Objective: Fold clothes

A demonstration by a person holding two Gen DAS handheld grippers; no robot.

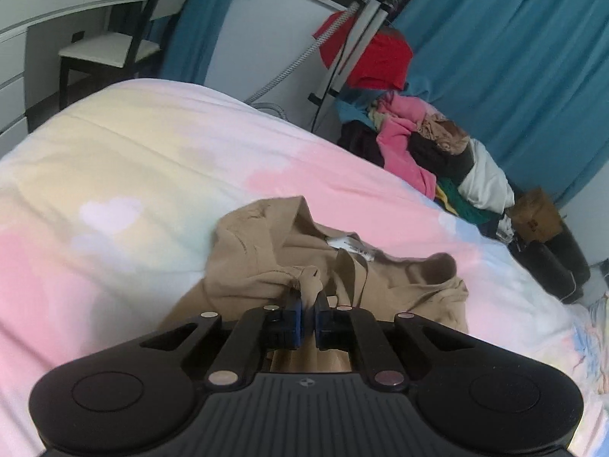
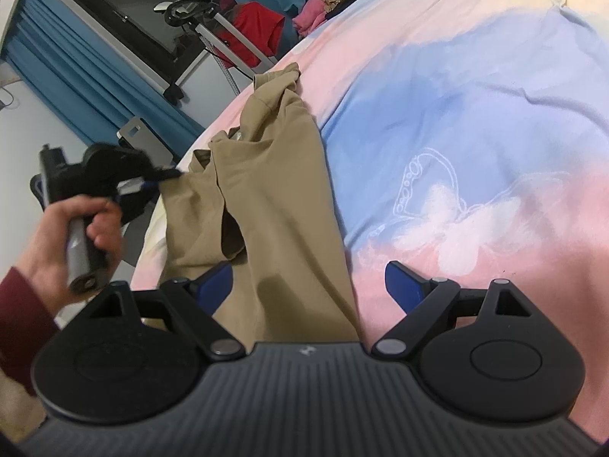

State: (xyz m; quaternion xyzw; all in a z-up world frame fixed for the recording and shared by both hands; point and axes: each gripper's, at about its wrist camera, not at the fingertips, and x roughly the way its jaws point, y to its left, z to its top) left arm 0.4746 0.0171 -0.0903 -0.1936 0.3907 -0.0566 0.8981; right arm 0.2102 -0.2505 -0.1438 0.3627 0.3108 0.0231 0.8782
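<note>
Now tan garment [image 1: 304, 262] pinched in left hand-held gripper [image 1: 308, 301].

1. Left gripper [image 1: 308, 299]: jaws pinched together on a bunched fold of tan cloth [image 1: 304, 278], nose tilted down toward the bed.
2. Left hand [image 2: 72, 236]: fist wrapped round the gripper's handle, dark red sleeve [image 2: 19, 320] at the wrist.
3. Right gripper [image 2: 308, 285]: jaws spread wide, blue pads [image 2: 399, 285] clear of the cloth lying between them, tilted down.
</note>
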